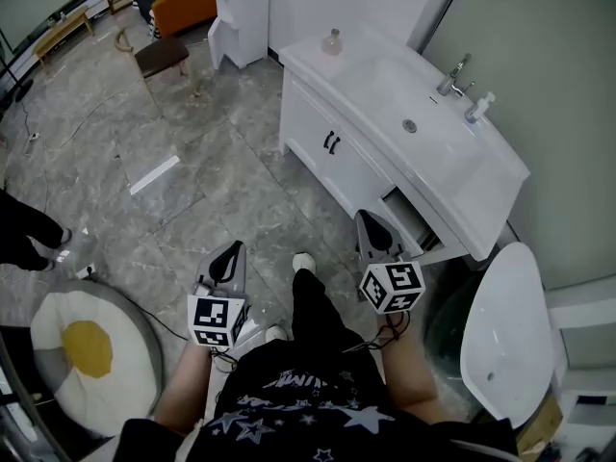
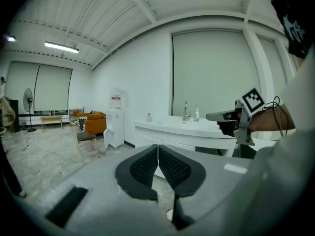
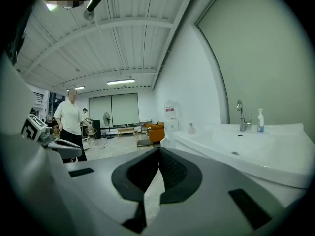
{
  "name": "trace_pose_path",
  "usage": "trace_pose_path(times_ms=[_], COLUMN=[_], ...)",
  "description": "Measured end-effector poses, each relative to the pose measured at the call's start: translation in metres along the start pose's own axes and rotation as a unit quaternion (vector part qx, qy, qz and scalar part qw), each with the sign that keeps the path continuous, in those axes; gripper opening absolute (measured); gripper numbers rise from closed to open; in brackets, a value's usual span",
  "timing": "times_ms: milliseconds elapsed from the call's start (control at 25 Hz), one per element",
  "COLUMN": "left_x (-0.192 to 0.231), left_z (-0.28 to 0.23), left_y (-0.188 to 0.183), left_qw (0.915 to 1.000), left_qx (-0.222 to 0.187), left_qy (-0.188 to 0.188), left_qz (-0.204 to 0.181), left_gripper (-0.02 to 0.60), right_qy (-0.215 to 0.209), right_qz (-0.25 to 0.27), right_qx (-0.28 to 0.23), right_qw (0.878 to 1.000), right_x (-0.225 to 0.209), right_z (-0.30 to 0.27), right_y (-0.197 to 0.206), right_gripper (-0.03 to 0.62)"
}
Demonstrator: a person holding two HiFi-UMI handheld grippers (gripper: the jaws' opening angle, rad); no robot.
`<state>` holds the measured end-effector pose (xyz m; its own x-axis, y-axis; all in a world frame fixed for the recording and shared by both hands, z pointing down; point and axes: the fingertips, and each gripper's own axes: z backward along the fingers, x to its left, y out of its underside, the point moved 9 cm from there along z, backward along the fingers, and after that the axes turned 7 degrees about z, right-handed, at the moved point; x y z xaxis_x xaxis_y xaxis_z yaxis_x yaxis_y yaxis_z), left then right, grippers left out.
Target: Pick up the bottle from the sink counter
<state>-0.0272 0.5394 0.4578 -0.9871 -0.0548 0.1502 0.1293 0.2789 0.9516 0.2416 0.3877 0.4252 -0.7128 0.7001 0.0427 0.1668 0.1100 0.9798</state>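
A white sink counter [image 1: 500,176] stands ahead and to my right. A small pale bottle [image 1: 332,41] sits on its far corner, also in the left gripper view [image 2: 148,117] and the right gripper view [image 3: 191,128]. A white pump bottle [image 1: 478,107] stands beside the faucet [image 1: 452,75]; the right gripper view shows this pump bottle [image 3: 260,120] too. My left gripper [image 1: 231,250] and right gripper [image 1: 370,219] are held low, short of the counter, both shut and empty. The left gripper's pads [image 2: 147,163] meet, and so do the right gripper's pads [image 3: 170,168].
A toilet with a raised lid [image 1: 505,330] stands at my right. An egg-shaped cushion [image 1: 82,349] lies on the floor at my left. Under the counter a drawer [image 1: 414,224] is pulled out. A person [image 3: 71,122] stands far back, near a water dispenser [image 1: 241,12].
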Motion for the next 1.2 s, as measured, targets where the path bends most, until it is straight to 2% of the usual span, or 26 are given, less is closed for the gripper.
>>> trace_pose_path(times_ms=[120, 320, 600, 920, 1200], left_x=[0.006, 0.024, 0.049, 0.057, 0.070], left_z=[-0.029, -0.092, -0.185, -0.286, -0.323], left_y=[-0.009, -0.033, -0.076, -0.119, -0.136], left_qw=[1.0000, 0.9999, 0.9994, 0.9982, 0.9970], left_qx=[-0.003, -0.004, -0.005, -0.020, -0.021], left_qy=[0.002, -0.007, -0.033, -0.057, -0.073], left_qz=[-0.004, -0.012, -0.010, -0.007, -0.016], left_gripper=[0.021, 0.021, 0.021, 0.021, 0.021], right_qy=[0.003, -0.012, -0.035, -0.063, -0.072], right_qz=[-0.011, -0.023, -0.030, -0.037, -0.047], right_qx=[-0.008, -0.007, -0.002, 0.003, 0.001], right_qw=[1.000, 1.000, 0.999, 0.997, 0.996], right_x=[-0.021, -0.062, -0.132, -0.204, -0.233], right_z=[-0.025, -0.089, -0.193, -0.275, -0.321], right_y=[-0.003, -0.012, -0.035, -0.047, -0.050], right_gripper=[0.011, 0.173, 0.244, 0.264, 0.265])
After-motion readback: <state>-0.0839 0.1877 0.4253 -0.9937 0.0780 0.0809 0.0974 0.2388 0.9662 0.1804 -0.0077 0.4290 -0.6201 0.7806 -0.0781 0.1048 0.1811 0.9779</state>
